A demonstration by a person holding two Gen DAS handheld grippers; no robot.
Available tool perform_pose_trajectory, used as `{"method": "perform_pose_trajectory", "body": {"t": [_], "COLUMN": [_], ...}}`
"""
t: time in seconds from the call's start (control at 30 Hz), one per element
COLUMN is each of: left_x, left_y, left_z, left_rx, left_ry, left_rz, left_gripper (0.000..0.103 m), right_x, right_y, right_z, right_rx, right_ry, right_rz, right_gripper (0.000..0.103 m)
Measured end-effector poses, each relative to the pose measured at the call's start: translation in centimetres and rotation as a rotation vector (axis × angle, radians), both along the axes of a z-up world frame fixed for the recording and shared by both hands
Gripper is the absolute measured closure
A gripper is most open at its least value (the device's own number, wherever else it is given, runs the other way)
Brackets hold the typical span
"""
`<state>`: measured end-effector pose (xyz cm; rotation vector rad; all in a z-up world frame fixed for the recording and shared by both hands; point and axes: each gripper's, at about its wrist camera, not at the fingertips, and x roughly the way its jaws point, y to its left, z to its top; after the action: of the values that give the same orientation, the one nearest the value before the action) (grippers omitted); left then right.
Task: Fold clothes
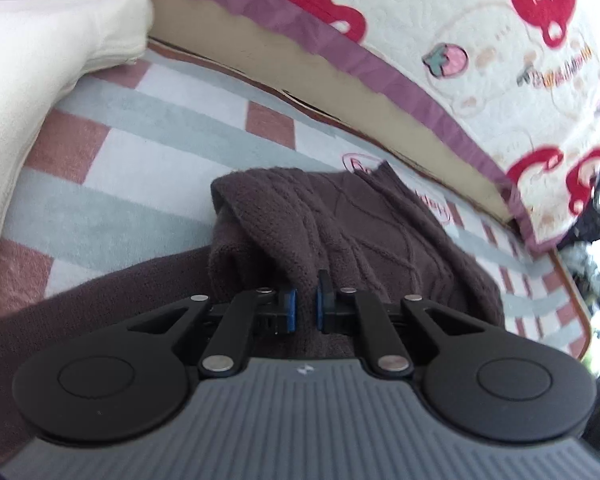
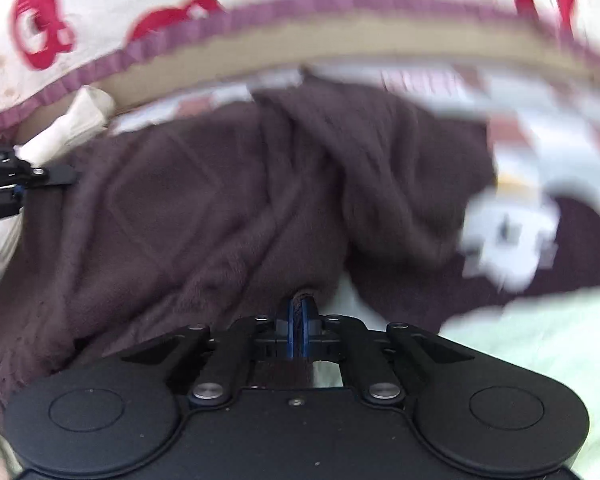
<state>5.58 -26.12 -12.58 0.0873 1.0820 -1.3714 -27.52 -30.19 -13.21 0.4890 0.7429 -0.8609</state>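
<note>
A dark brown cable-knit sweater (image 1: 340, 224) lies bunched on a checked pink, grey and white blanket (image 1: 148, 128). My left gripper (image 1: 305, 300) is shut on a fold of the sweater, with knit pinched between its blue pads (image 1: 290, 300). In the blurred right wrist view the sweater (image 2: 220, 208) spreads across the middle. My right gripper (image 2: 299, 320) is shut on its near edge, and a bit of brown knit shows between the pads. The left gripper (image 2: 40, 178) juts in from the left edge of that view, over the sweater's left side.
A cream quilt with red prints and a purple border (image 1: 500, 60) runs along the back. A white garment (image 1: 40, 48) lies at the left. Pale green fabric (image 2: 540, 340) and a white printed patch (image 2: 512, 232) sit at the right. Dark clutter (image 1: 596, 240) is at the far right.
</note>
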Motion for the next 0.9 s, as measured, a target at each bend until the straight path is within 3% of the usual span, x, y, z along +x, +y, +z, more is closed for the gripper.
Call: {"method": "perform_pose_trajectory", "body": {"t": [0.07, 0.17, 0.27, 0.4, 0.47, 0.5, 0.57, 0.6, 0.63, 0.67, 0.7, 0.73, 0.83, 0.9], "left_x": [-0.1, -0.1, -2.3, -7.3, -11.1, -13.2, -17.4, -19.4, -20.6, -21.8, -22.0, -21.4, -16.7, -13.1], "left_y": [0.0, 0.7, 1.1, 1.1, 0.7, 0.0, -1.4, -2.1, -2.1, -2.2, -1.8, -1.1, 1.5, 2.3], "left_z": [1.3, 3.2, 5.3, 6.9, 7.3, 7.3, 7.3, 7.3, 6.9, 6.6, 6.2, 6.0, 6.0, 6.0], "left_rx": [-0.030, -0.131, -0.197, -0.245, -0.263, -0.236, -0.180, -0.151, -0.132, -0.112, -0.103, -0.107, -0.149, -0.147], "left_ry": [-0.014, 0.107, 0.148, 0.269, 0.354, 0.311, 0.221, 0.175, 0.066, -0.045, -0.105, -0.118, -0.029, -0.034], "left_rz": [-0.013, -0.037, -0.093, -0.212, -0.311, -0.351, -0.430, -0.469, -0.484, -0.498, -0.510, -0.521, -0.495, -0.414], "left_gripper": [0.095, 0.096, 0.096, 0.096, 0.096, 0.096, 0.093, 0.088, 0.084, 0.077, 0.076, 0.074, 0.059, 0.053], "right_x": [0.0, -0.8, -2.2, -5.5, -6.5, -6.7, -7.7, -8.6, -9.5, -10.3, -10.8, -11.2, -11.3, -10.7], "right_y": [0.5, -0.5, -1.5, -3.8, -4.7, -5.0, -6.2, -6.5, -6.5, -6.5, -6.5, -6.4, -5.7, -4.8], "right_z": [4.1, 9.7, 12.8, 15.1, 15.8, 15.7, 15.7, 15.6, 15.4, 14.9, 14.2, 13.4, 10.7, 9.2], "right_rx": [-0.143, -0.254, -0.348, -0.473, -0.599, -0.670, -0.631, -0.594, -0.550, -0.497, -0.437, -0.374, -0.225, -0.157], "right_ry": [-0.001, -0.030, 0.014, 0.122, 0.236, 0.321, 0.344, 0.304, 0.254, 0.214, 0.173, 0.130, 0.038, 0.004], "right_rz": [0.033, 0.016, -0.043, -0.180, -0.246, -0.262, -0.316, -0.348, -0.366, -0.372, -0.361, -0.342, -0.231, -0.143], "right_gripper": [0.099, 0.099, 0.100, 0.100, 0.100, 0.099, 0.096, 0.094, 0.087, 0.074, 0.067, 0.061, 0.060, 0.053]}}
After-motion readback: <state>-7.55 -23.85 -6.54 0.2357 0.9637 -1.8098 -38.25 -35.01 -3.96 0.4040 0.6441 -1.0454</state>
